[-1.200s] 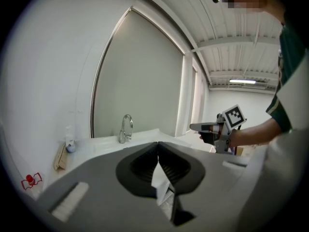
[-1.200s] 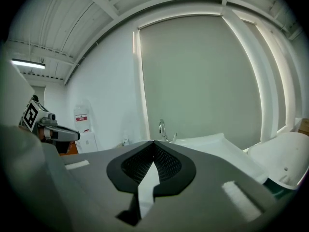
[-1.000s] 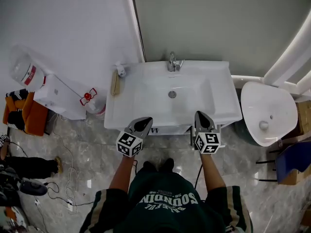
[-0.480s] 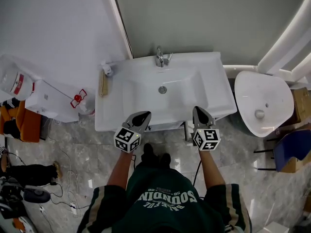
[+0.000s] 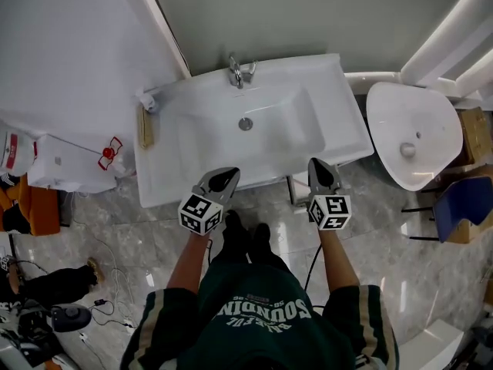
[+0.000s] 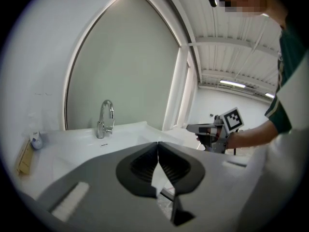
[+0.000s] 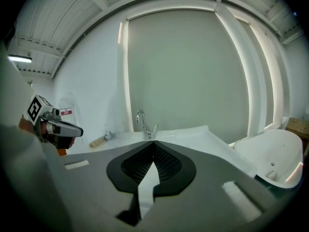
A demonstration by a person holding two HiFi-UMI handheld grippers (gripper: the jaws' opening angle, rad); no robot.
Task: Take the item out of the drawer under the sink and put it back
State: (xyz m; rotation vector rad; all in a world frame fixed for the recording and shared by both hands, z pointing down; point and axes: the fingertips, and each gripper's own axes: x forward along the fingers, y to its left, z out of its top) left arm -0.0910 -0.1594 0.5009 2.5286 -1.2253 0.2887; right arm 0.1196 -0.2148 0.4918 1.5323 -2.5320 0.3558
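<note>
In the head view a person in a dark green shirt (image 5: 262,322) stands on the grey marble floor (image 5: 154,237), facing a white washbasin (image 5: 192,168) that fills the upper middle of the frame. The 2 grippers point toward it, well apart from each other. The left gripper (image 5: 229,175) is just left of centre and the right gripper (image 5: 319,164) just right of centre. In the picture, each tip overlaps the basin's front rim.

In the left gripper view the fingers are closed, tips meeting, with nothing between them. The right gripper view shows the same: fingers pressed together and empty.

A chrome faucet (image 5: 239,71) stands at the basin's back rim, at top centre. The drain (image 5: 245,123) lies below it in the bowl, and a wooden brush (image 5: 144,126) lies along the left rim. A white oval fixture (image 5: 412,141) sits at upper right, with a blue chair (image 5: 461,208) at the right edge. A white box with a red label (image 5: 65,164) stands at the left.

The drawer and its item are under the basin, hidden by it in all 3 views.
</note>
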